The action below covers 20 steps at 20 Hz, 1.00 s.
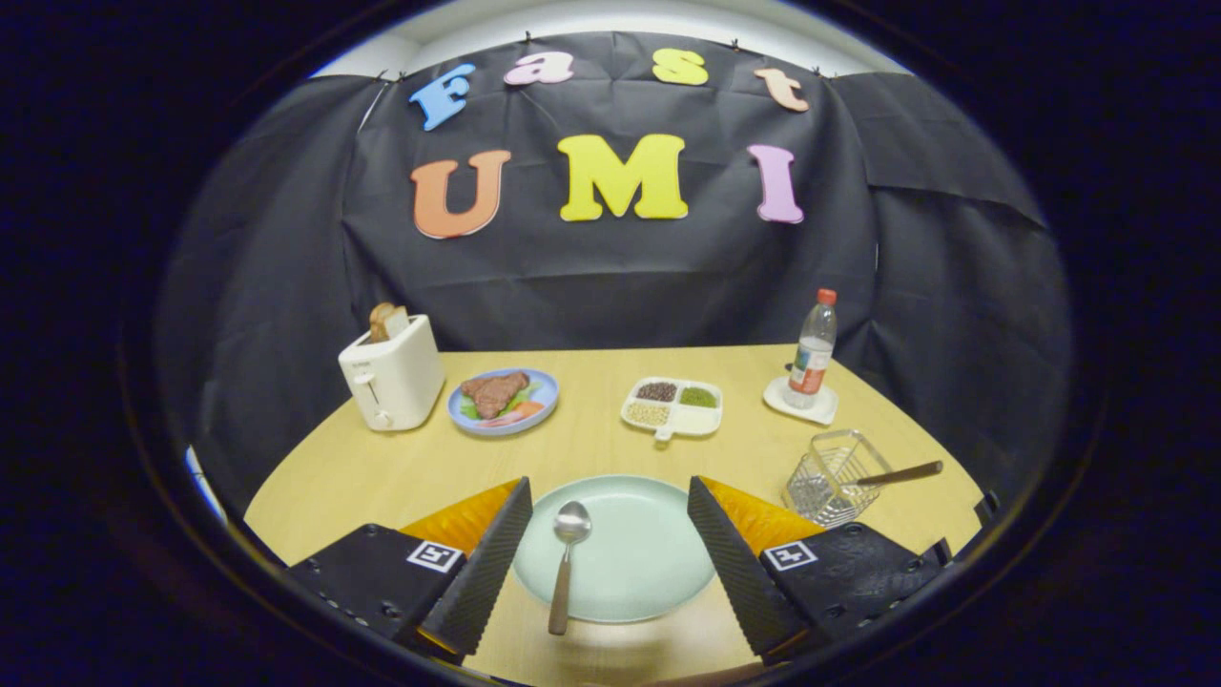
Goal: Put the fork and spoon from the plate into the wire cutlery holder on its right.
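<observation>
The one camera rode on the gripper [610, 534] and looked forward along its two wide-spread fingers, tilted slightly down over the near edge of the table [591, 448]. It sat close to the plate [649, 553] at 12 o'clock just ahead, with the wire holder [832, 477] near at 2 o'clock and the booth wall facing it beyond.

Mint-green plate [649, 553] – silver spoon [565, 563] – yellow table [591, 448].
</observation>
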Each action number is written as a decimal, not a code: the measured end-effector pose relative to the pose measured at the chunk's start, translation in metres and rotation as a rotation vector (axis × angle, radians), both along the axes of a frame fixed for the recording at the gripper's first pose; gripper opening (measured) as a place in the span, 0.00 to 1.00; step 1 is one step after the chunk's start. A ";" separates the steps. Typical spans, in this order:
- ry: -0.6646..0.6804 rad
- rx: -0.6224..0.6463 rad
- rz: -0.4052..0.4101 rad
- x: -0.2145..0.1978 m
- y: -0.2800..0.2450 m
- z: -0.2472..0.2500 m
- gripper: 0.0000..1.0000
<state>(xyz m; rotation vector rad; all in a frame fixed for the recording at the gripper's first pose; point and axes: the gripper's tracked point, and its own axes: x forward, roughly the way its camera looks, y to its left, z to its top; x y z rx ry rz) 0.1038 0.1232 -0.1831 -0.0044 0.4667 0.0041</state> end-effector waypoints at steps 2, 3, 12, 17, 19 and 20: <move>0.053 -0.013 -0.006 0.004 -0.001 -0.019 0.98; 0.081 -0.018 -0.005 0.006 0.000 -0.029 0.98; 0.341 0.014 0.034 0.013 0.010 -0.105 0.99; 0.453 0.045 0.067 0.009 0.020 -0.129 0.79; 0.469 0.047 0.083 0.009 0.026 -0.132 0.70; 0.474 0.049 0.089 0.008 0.028 -0.133 0.64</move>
